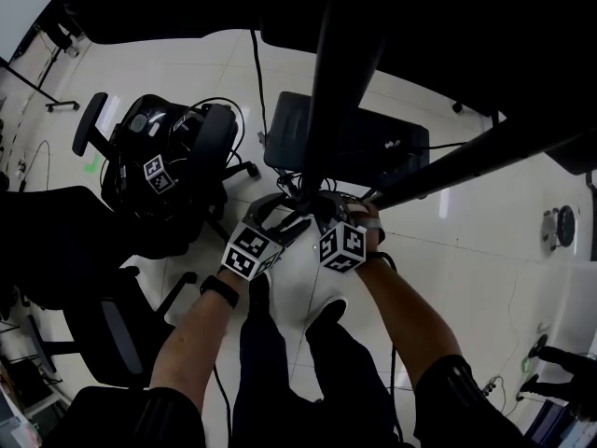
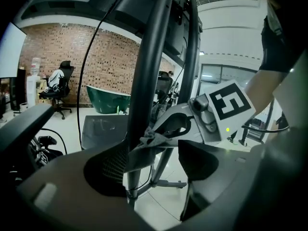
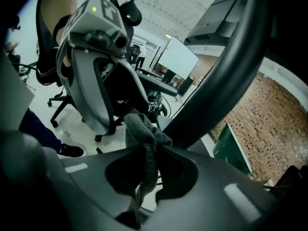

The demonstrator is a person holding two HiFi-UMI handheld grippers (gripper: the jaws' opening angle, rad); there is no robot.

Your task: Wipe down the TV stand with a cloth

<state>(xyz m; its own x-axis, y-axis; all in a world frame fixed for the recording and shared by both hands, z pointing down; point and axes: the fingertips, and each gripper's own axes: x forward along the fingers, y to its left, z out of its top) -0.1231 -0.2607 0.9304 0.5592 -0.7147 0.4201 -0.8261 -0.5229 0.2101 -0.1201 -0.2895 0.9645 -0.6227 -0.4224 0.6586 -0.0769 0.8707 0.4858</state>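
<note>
My right gripper is clamping the single cloth against one of two steeply leaning poles; my left gripper is straddling it, jaws apart.

The grey cloth is looking soft and fuzzy, like a towel; the stand's dark pole is looking smooth and a little shiny, like painted metal; the right tool is showing smooth, dull grey plastic; the white floor is shining, hard and glossy; the brick wall is looking rough.
</note>
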